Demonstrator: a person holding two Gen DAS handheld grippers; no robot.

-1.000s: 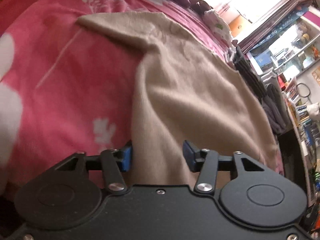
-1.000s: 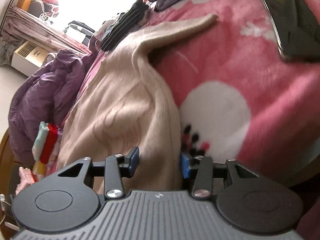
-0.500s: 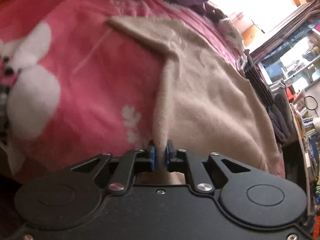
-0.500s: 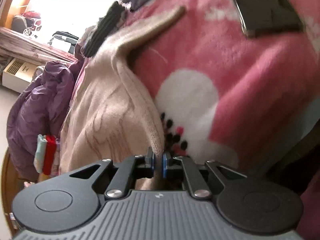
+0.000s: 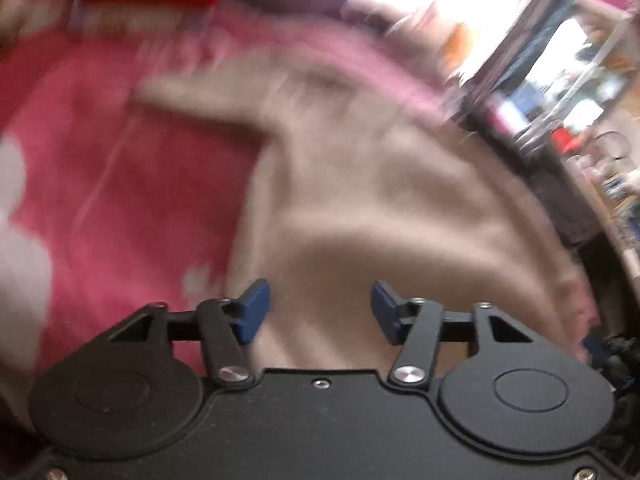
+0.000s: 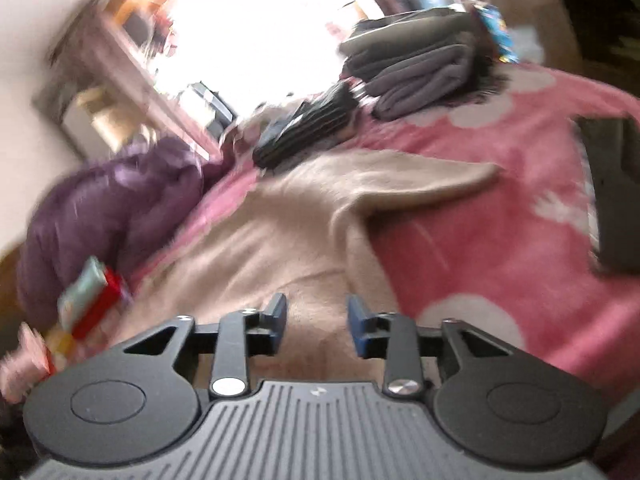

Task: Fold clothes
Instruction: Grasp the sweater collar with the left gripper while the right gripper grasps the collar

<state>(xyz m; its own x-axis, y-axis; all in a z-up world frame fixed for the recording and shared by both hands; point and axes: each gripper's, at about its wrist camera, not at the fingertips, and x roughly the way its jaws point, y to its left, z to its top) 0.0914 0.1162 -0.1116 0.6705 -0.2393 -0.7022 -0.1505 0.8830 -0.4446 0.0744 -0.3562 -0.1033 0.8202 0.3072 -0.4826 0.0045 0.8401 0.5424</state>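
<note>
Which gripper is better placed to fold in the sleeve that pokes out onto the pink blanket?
Probably the right gripper. It is open over the beige sweater, and its view shows that sleeve sharply, lying flat on the pink blanket. The left gripper is open too, but its view is badly blurred.

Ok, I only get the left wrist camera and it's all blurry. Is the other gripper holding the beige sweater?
Observer: No. The right gripper is open, jaws apart over the beige sweater.
Operator: Is other stuff lying on the pink blanket on that side?
Observer: Yes, a dark flat slab lies on the pink blanket, beyond the sweater's sleeve tip.
Operator: Any clothes folded already?
Observer: A folded grey stack sits at the blanket's far edge.
</note>
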